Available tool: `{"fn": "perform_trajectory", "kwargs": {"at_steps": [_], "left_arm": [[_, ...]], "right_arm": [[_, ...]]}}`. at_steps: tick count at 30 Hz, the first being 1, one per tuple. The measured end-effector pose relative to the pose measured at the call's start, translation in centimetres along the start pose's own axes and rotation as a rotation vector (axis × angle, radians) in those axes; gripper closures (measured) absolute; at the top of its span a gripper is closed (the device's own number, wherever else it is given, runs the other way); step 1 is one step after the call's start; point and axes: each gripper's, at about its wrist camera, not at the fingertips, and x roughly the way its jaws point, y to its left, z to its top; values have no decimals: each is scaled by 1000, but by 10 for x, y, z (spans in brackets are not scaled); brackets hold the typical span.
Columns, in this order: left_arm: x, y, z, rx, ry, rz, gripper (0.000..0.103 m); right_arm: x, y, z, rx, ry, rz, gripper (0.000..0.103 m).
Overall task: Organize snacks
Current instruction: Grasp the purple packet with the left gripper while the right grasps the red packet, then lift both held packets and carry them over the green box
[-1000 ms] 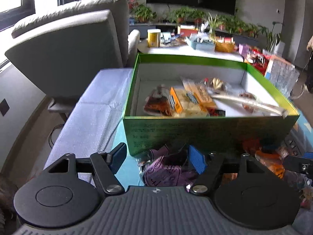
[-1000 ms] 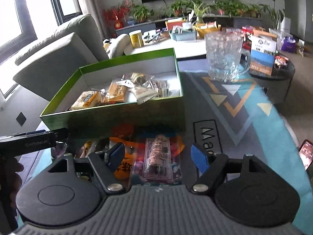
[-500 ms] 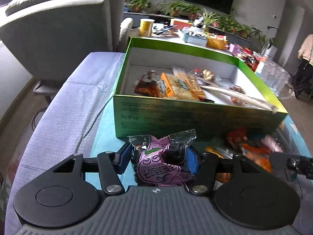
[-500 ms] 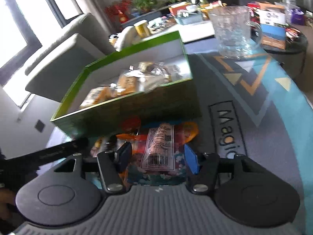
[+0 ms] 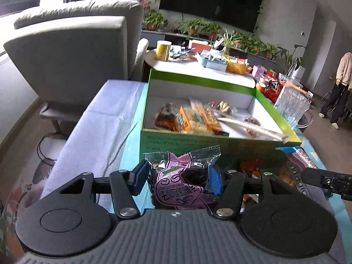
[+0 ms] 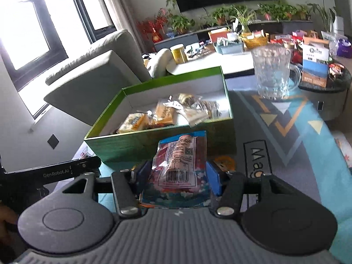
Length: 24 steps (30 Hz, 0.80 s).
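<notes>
Pink snack packet (image 5: 182, 184), open green box (image 5: 220, 140)

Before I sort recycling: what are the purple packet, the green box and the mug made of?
Purple packet: thin glossy plastic film, it seems; crinkled, with serrated sealed ends and clear patches. Green box: likely printed cardboard; flat stiff walls, matte white inside. Mug: clear, textured and with a handle; probably glass, though clear plastic can't be ruled out.

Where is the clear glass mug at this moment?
In the right wrist view the glass mug stands upright on the patterned mat, to the right of the green box and beyond its far corner.
</notes>
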Motion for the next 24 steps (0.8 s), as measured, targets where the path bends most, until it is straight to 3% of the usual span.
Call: {"fn": "perform_trajectory", "kwargs": {"at_steps": [16, 24], "left_arm": [[-1, -27, 53, 108, -144, -7, 49], [8, -33, 79, 120, -179, 0, 49]], "right_arm": [[-4, 9, 38, -66, -132, 8, 61], [5, 6, 50, -75, -150, -7, 61]]}}
